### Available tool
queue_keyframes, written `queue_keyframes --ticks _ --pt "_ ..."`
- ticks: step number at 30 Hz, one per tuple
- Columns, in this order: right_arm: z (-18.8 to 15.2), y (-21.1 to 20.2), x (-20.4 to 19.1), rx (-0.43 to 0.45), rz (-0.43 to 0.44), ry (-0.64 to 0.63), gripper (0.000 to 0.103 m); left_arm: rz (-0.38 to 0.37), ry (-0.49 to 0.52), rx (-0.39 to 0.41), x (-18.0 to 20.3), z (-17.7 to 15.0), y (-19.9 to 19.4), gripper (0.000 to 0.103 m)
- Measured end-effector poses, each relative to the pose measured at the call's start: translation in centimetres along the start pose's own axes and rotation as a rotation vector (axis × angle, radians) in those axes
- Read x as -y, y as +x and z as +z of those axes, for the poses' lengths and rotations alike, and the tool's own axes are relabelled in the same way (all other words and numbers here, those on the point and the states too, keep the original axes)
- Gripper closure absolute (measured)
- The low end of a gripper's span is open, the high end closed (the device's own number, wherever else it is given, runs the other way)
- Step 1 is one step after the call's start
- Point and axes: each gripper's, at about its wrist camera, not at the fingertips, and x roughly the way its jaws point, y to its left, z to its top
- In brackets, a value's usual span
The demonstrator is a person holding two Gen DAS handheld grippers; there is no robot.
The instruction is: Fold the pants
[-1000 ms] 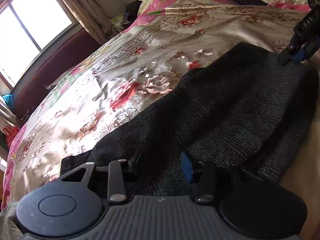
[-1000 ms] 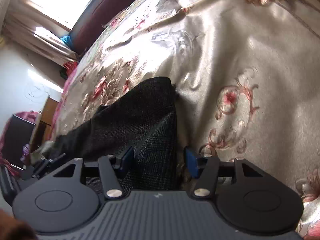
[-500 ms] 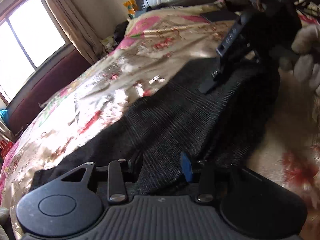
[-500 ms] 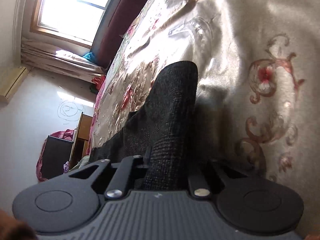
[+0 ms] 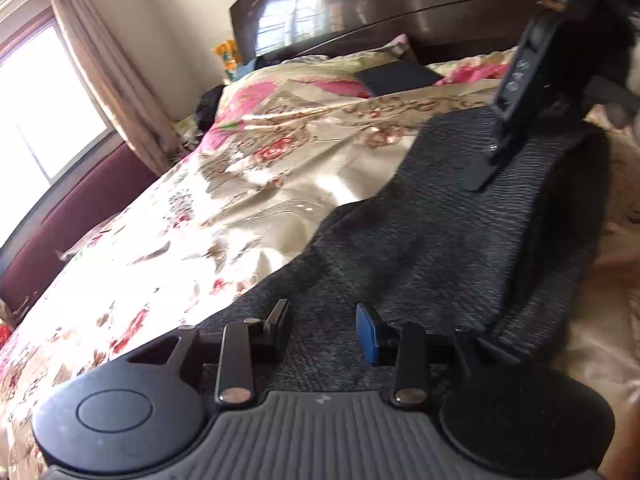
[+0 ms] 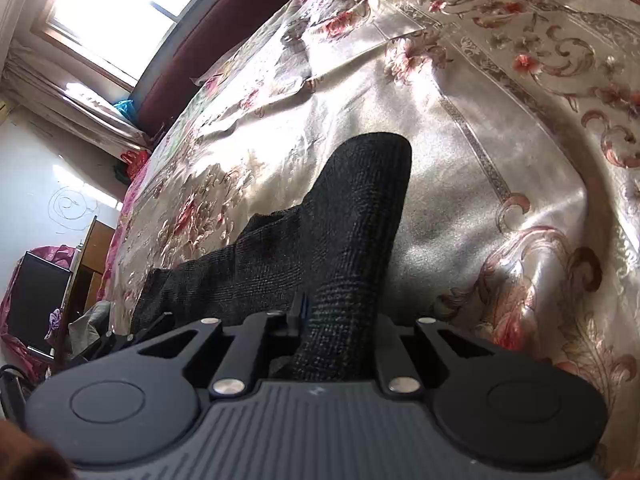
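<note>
In the left wrist view the left gripper (image 5: 322,326) has its fingers (image 5: 366,334) spread apart, with the dark grey pants (image 5: 432,240) filling the gap between them; the cloth lies under and between the tips, but neither pad presses on it, so nothing is gripped on this side. The right gripper (image 6: 332,320) is clamped on the pants (image 6: 352,240): its fingers (image 6: 298,314) are drawn in tight against a raised ridge of the checked fabric, and the far pad is hidden behind the cloth. From that pinch the fabric runs forward as a narrow dark tongue with a rounded end, lying on the floral bedspread (image 6: 500,128), while a wider part trails off to the left toward the edge of the bed. In the left view the right gripper (image 5: 508,136) shows at the far end of the garment, its black finger coming down onto the fabric near the folded right edge; its upper body is cut off by the frame. The pants lie across the bedspread (image 5: 240,208) from near corner to far right, with a doubled-over thick edge on the right side. A dark flat object (image 5: 398,76) rests near the pillows below the dark headboard (image 5: 380,12); what it is cannot be made out.
</note>
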Motion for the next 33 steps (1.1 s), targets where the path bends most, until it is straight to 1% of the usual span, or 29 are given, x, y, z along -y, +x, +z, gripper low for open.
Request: queue_keyframes --ticks 1,2,3,4,6,7,8,11,13,14,16,18,20,21,23,26,28,30,31,32,33 --pt "-0.1 -0.5 0.0 0.005 -0.002 0.004 0.092 0.012 -0.001 0.0 0.3 -0.2 0.7 0.052" --pt "0.0 -0.8 -0.4 0.011 -0.002 0.009 0.092 0.008 0.005 -0.019 0.8 -0.6 1.5 0.052" --pt "0.0 -1.0 -0.8 0.012 0.0 0.009 0.091 -0.002 0.019 -0.054 1.5 -1.0 2.5 0.055" --pt "0.0 -1.2 -1.5 0.007 -0.001 0.003 0.091 0.013 0.05 -0.056 2.5 -1.5 3.0 0.056" --pt "0.3 -1.1 -3.7 0.01 -0.043 -0.045 0.091 0.069 0.135 -0.018 4.2 -2.1 3.0 0.06" --pt "0.5 -1.1 -4.7 0.011 -0.053 -0.062 0.091 0.077 0.148 -0.003 4.5 -2.3 2.5 0.06" --pt "0.7 -1.5 -5.8 0.014 -0.053 -0.073 0.091 0.07 0.135 0.008 4.4 -2.4 2.1 0.06" --pt "1.3 -1.2 -9.6 0.012 -0.069 -0.124 0.091 0.009 0.038 0.025 3.2 -2.9 1.0 0.059" --pt "1.3 -0.1 -12.7 -0.002 -0.093 -0.192 0.091 0.002 0.033 0.037 2.9 -3.5 0.6 0.059" --pt "1.2 0.6 -14.3 -0.011 -0.102 -0.221 0.091 -0.012 0.015 0.041 2.4 -3.7 0.3 0.059" --pt "1.0 2.4 -17.4 -0.038 -0.112 -0.272 0.09 -0.035 -0.053 0.05 0.9 -4.2 -0.7 0.056" --pt "0.3 4.6 -20.2 -0.063 -0.131 -0.32 0.089 -0.03 -0.114 0.049 -1.1 -5.1 -1.7 0.056" --pt "-0.9 7.3 -22.9 -0.103 -0.139 -0.365 0.089 -0.014 -0.151 0.057 -2.9 -6.2 -2.9 0.056" --pt "-1.4 8.6 -23.8 -0.126 -0.141 -0.377 0.089 -0.021 -0.17 0.058 -3.7 -6.8 -3.5 0.056" --pt "-2.8 11.6 -25.9 -0.173 -0.158 -0.4 0.089 -0.02 -0.191 0.061 -5.0 -7.9 -4.6 0.056" --pt "-4.6 15.1 -28.5 -0.193 -0.206 -0.447 0.088 0.008 -0.204 0.069 -6.3 -9.9 -6.0 0.056" --pt "-5.1 17.1 -29.3 -0.193 -0.239 -0.401 0.083 0.006 -0.247 0.063 -7.1 -11.0 -5.7 0.056" --pt "-5.8 19.0 -30.2 -0.207 -0.294 -0.391 0.077 -0.01 -0.323 0.06 -7.9 -12.0 -5.4 0.056" --pt "-6.3 19.8 -30.7 -0.208 -0.318 -0.393 0.07 -0.023 -0.341 0.057 -8.3 -12.5 -5.5 0.056" --pt "-6.7 20.4 -31.1 -0.217 -0.328 -0.399 0.057 -0.037 -0.341 0.064 -8.7 -13.2 -6.1 0.056" --pt "-7.0 20.8 -31.6 -0.218 -0.327 -0.419 0.052 -0.037 -0.332 0.076 -9.0 -13.7 -6.5 0.055"
